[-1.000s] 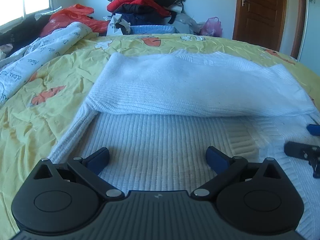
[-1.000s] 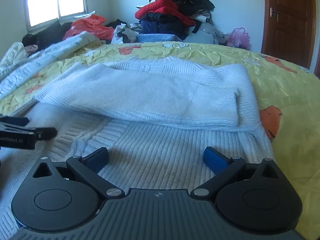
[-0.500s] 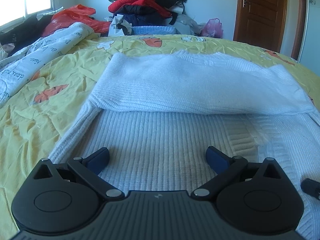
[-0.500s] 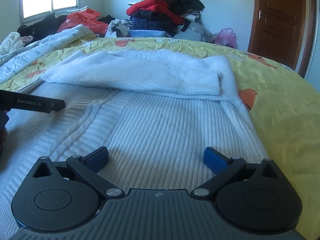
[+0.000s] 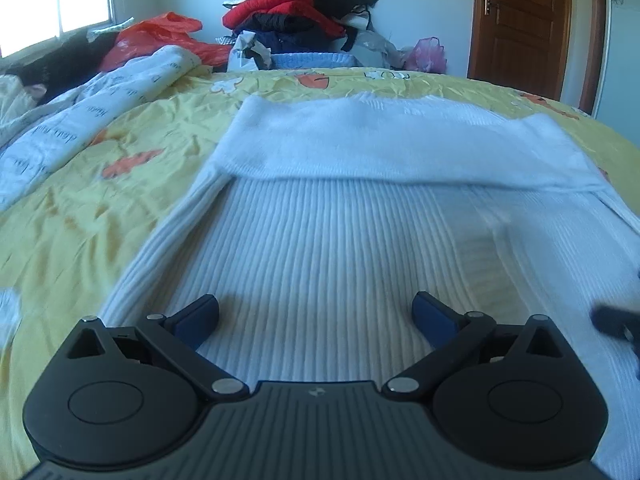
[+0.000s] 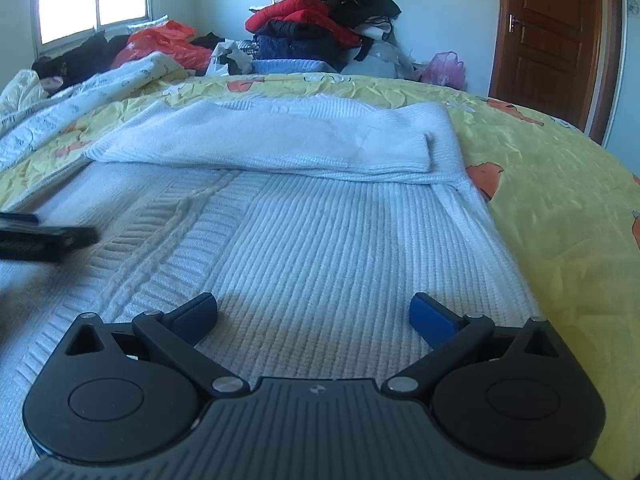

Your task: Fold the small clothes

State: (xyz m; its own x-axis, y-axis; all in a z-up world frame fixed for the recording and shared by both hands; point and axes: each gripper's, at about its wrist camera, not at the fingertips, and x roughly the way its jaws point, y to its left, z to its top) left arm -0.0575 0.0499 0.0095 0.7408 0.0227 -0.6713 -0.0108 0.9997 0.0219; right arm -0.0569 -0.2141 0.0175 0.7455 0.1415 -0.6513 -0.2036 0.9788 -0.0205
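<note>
Your left gripper hangs low over a white ribbed sweater spread on the yellow bedspread, its blue-padded jaws spread wide with nothing between them. Your right gripper sits the same way over the same sweater, jaws wide apart and empty.

The sweater fills the middle of both wrist views, running from the fingers toward 12 o'clock, where its far part lies folded back on itself as a thick band across the body. In the right wrist view a cable-knit strip runs up the garment toward 11 o'clock, and the garment's right edge meets the bedspread at 3 o'clock.

A blurred dark shape at 3 o'clock in the left wrist view and another at 9 o'clock in the right wrist view hover over the knit; they are too smeared to name.

Beyond the bed, a heap of clothes rises at 12 o'clock, a brown door at 2 o'clock.
</note>
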